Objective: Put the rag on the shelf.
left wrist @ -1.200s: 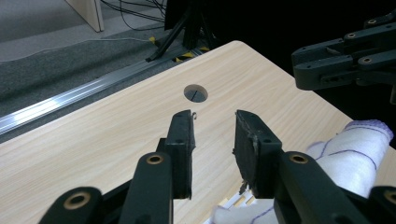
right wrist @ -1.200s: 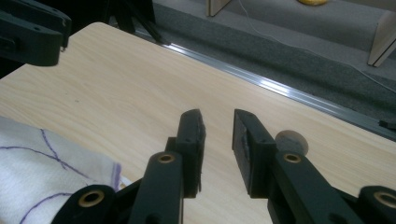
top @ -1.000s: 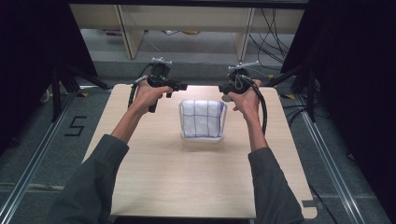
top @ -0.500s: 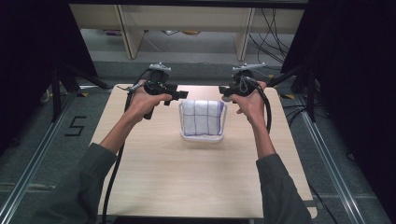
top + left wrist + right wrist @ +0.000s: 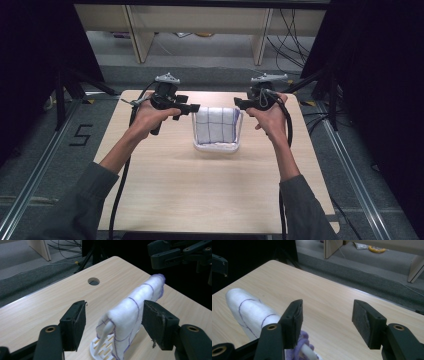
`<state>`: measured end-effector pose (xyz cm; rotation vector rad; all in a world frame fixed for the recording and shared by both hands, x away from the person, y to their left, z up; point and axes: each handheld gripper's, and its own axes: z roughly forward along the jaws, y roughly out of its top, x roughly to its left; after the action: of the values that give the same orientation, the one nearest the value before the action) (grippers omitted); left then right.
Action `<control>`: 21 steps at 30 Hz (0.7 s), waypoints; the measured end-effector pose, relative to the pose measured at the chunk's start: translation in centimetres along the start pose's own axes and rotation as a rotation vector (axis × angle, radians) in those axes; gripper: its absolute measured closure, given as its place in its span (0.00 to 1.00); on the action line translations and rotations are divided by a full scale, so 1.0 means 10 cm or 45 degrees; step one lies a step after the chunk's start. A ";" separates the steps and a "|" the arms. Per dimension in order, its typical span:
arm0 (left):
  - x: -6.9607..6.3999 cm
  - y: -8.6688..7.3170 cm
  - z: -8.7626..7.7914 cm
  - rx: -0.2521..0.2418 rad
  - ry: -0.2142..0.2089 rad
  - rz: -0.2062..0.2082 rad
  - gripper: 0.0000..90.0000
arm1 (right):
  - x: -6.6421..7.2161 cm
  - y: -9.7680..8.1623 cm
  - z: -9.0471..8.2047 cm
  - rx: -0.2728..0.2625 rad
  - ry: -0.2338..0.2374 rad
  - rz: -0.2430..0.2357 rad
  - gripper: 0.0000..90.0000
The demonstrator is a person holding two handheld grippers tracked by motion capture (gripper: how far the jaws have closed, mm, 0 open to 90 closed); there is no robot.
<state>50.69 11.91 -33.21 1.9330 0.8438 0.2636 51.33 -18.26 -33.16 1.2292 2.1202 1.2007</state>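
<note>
Now white cloth (image 5: 216,126) on rack (image 5: 216,147), between both parted grippers, ungripped.

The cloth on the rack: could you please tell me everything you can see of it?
The cloth is white with thin purple grid lines and purple stitched edges, soft and thick-looking. It hangs folded over a white slotted rack mid-table, draping down both sides. No pad presses it: the left gripper stands open around one end.

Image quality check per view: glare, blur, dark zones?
High view: even light on the pale wooden table, black surroundings, slightly soft. Left gripper view: white purple-lined cloth sharp, no glare. Right gripper view: near black jaws soft, faint sheen on tabletop.
</note>
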 end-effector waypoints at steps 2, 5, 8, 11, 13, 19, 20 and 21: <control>-0.02 -0.02 0.00 0.005 -0.001 0.011 0.39 | 0.02 -0.02 -0.03 0.002 0.012 0.007 0.48; -0.05 -0.05 -0.01 0.010 0.000 0.014 0.38 | 0.04 -0.04 -0.08 -0.004 0.015 -0.012 0.47; -0.08 -0.08 -0.03 0.011 -0.010 0.019 0.37 | 0.05 -0.06 -0.10 -0.011 0.021 -0.010 0.46; -0.12 -0.12 -0.05 0.007 -0.017 0.022 0.36 | 0.08 -0.09 -0.14 -0.019 0.026 -0.011 0.46; -0.15 -0.15 -0.07 0.010 -0.025 0.026 0.36 | 0.11 -0.12 -0.20 -0.035 0.036 -0.017 0.45; -0.23 -0.22 -0.11 0.011 -0.045 0.034 0.35 | 0.17 -0.17 -0.28 -0.035 0.051 -0.041 0.43; -0.24 -0.24 -0.11 0.008 -0.039 0.039 0.35 | 0.17 -0.17 -0.28 -0.035 0.051 -0.041 0.43; -0.25 -0.25 -0.12 0.004 -0.042 0.036 0.35 | 0.18 -0.18 -0.28 -0.044 0.052 -0.045 0.43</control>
<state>47.11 11.83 -34.27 1.9481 0.7960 0.2464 47.54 -18.46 -33.02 1.1570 2.1322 1.2526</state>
